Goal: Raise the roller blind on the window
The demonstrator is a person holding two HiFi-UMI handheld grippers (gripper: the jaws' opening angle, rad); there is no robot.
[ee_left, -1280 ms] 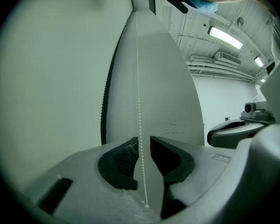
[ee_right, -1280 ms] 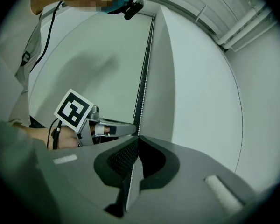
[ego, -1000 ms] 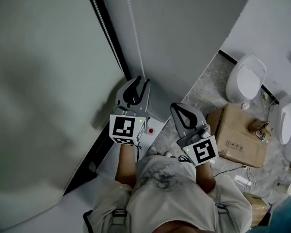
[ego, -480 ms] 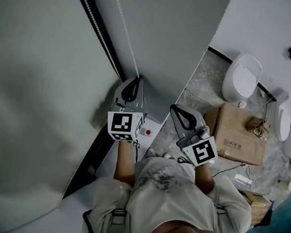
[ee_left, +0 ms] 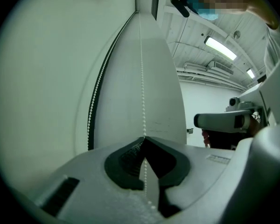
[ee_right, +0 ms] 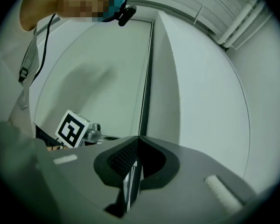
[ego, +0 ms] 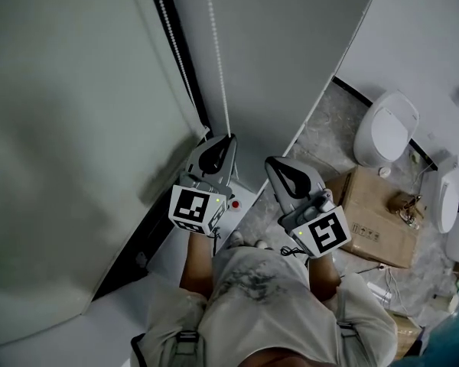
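1. The roller blind [ego: 69, 144] is a big, plain, pale sheet. It fills the left side of the head view, from the top edge down to the lower left
2. It looks smooth and flat, with a soft grey shadow on it and no pattern
3. A thin dark strip [ego: 185, 75] runs along its right edge, slanting from the top middle down to the lower left
4. The bead chain [ego: 216, 60] is a string of tiny white balls. It hangs just right of the dark strip, in the upper middle of the head view
5. This chain runs in a long, straight line from the top edge down to the left tool [ego: 229, 137]. In the left gripper view it goes straight up and down in the middle
6. A second string of beads [ego: 168, 37] lies close along the dark strip
7. The left tool is pinching the bead chain at its tip, and the chain goes on down between its jaws
8. The right tool [ego: 271, 161] is pressed together at its tip. It sits just right of the left tool, apart from the chain
9. Each tool has a cube [ego: 193, 209] with black and white square marks, and there are no words on it
10. A brown cardboard box [ego: 379, 220] lies on the floor at the right. It has small dark print that is too tiny to read
11. A white toilet [ego: 384, 132] stands above the box at the right
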